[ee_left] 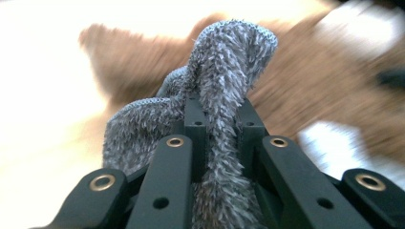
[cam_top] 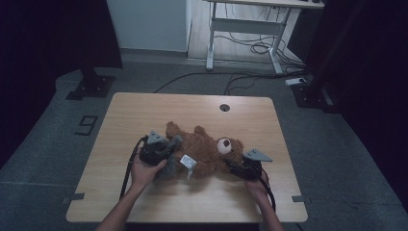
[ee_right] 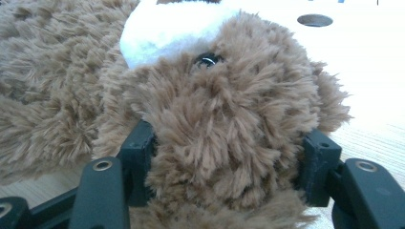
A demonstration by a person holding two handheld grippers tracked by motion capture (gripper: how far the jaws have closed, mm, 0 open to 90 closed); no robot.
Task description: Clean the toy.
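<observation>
The step in hand looks like dressing or wrapping a brown teddy bear (cam_top: 208,150), which lies on its back in the middle of the high view, head toward the right of the frame with its white muzzle up. The left gripper (cam_top: 161,150), left of centre, has its jaws pressed together on a fold of fuzzy grey knitted cloth (ee_left: 224,95); in the left gripper view the fabric rises between the two black jaws and arches over in front of them, with the bear's brown fur blurred behind. The right gripper (cam_top: 239,169), right of centre, has its jaws half spread and clamped on the bear's head (ee_right: 224,138), fur bulging between them and one dark eye just above, so the toy is pinned in place.

By my judgement the next move calls for the left gripper to carry the grey cloth across the bear's body while the right one keeps the head steady; the fabric is limp and could slip or snag on the white tag (cam_top: 187,162) at the bear's lower side.

The surface is a light wooden table (cam_top: 120,125) with a round cable hole (cam_top: 224,107) near its far edge. It stands on grey carpet; a white desk frame (cam_top: 243,29) with loose cables fills the upper middle, and dark stands sit at upper left and right
</observation>
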